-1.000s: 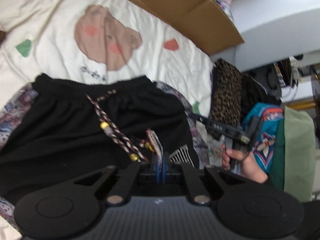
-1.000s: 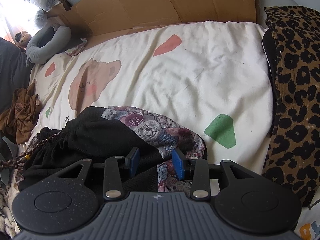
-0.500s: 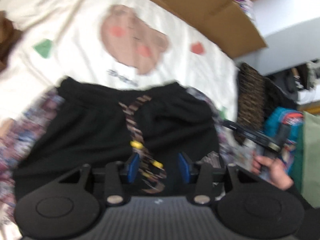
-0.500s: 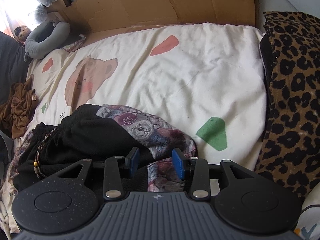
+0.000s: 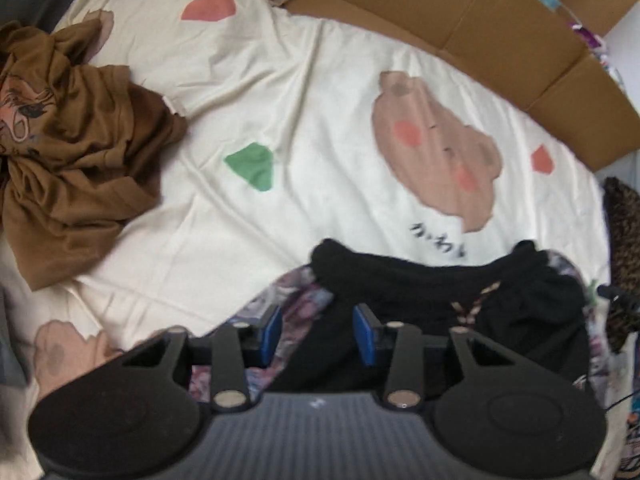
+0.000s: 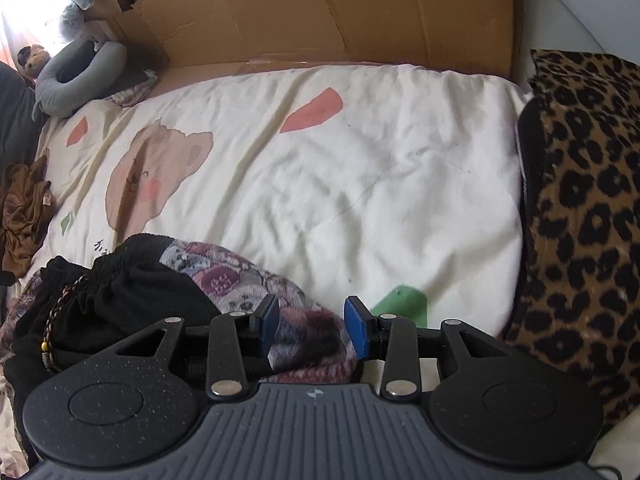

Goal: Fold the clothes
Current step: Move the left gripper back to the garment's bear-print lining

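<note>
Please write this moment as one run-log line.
left gripper: closing, over black drawstring shorts | right gripper: around bear-patterned fabric garment, grip unclear | surface: cream printed bedsheet

Bed (image 5: 320,92) carried a cream duvet printed with bears and red and green patches. On it: black garment (image 5: 460,312) with braided cord, atop a patterned bear-print garment (image 6: 280,300), near edge. Crumpled brown garment (image 5: 72,140) lay well apart. Leopard-print fabric (image 6: 580,200) at one end, grey neck pillow (image 6: 76,80) at other.
</note>
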`<control>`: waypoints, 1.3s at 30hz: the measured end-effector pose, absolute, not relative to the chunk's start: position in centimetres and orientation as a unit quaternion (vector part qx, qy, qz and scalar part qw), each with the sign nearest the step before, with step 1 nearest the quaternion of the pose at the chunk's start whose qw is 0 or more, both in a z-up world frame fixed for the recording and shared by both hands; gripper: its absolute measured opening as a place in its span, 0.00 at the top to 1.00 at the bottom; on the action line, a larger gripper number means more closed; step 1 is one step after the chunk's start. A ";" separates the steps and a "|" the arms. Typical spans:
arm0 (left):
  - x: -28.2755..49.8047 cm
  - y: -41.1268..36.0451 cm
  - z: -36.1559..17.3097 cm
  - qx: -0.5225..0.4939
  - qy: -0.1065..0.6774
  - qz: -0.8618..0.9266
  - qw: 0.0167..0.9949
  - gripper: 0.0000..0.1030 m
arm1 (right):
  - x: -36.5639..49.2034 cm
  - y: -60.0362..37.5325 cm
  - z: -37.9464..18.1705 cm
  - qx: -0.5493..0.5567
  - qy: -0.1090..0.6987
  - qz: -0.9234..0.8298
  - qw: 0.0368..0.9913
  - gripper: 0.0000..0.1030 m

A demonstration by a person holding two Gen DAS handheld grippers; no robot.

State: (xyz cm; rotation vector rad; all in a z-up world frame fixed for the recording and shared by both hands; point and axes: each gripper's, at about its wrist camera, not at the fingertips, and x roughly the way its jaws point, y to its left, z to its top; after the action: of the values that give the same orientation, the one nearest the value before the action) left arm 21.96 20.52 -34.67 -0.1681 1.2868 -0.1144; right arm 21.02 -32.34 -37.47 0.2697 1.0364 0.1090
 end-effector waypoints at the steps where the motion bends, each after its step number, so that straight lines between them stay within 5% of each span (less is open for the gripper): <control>1: 21.9 20.8 -34.9 -0.072 0.599 -0.052 0.796 0.60 | 21.3 -32.2 -37.5 0.127 0.494 0.054 0.859 0.58; 39: 19.2 24.1 -39.4 0.009 0.585 -0.055 0.809 0.59 | 23.0 -27.7 -39.6 -0.030 0.515 0.158 0.842 0.58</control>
State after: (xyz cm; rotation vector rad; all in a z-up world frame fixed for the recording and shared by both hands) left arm 19.18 24.08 -39.44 0.0195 1.2516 -0.1187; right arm 23.01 -27.70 -39.57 -0.0642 1.0872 0.3332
